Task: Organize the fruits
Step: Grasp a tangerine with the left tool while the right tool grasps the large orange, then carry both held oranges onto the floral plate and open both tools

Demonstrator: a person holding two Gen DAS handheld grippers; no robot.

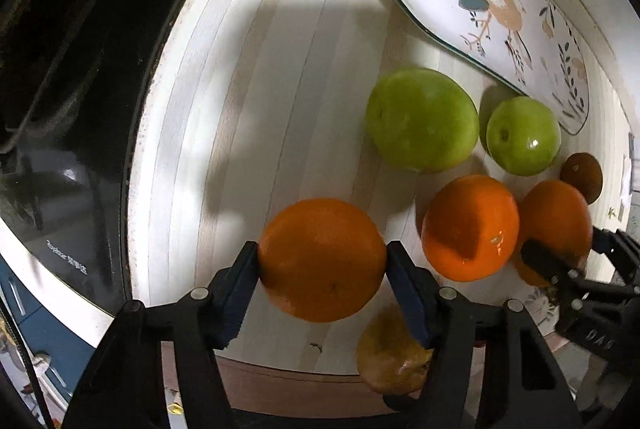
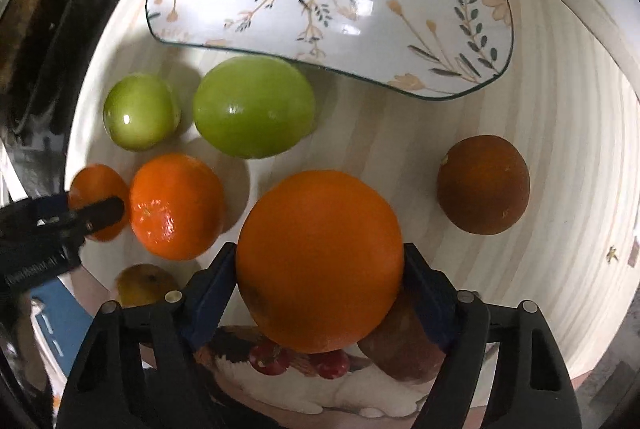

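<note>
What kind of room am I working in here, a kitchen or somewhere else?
Probably a home kitchen or dining spot: a pale wooden table holds a floral plate, green apples and oranges, with a glossy black appliance beside it.

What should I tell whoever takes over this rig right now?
Left gripper: closed on an orange on the table.
Right gripper: closed on a bigger orange.
Between them: a third orange. Two green fruits lie before the plate; a brown fruit sits to the right.
Done: both oranges gripped. Plate bare.
Left: probably lift and sort all the fruit.
</note>
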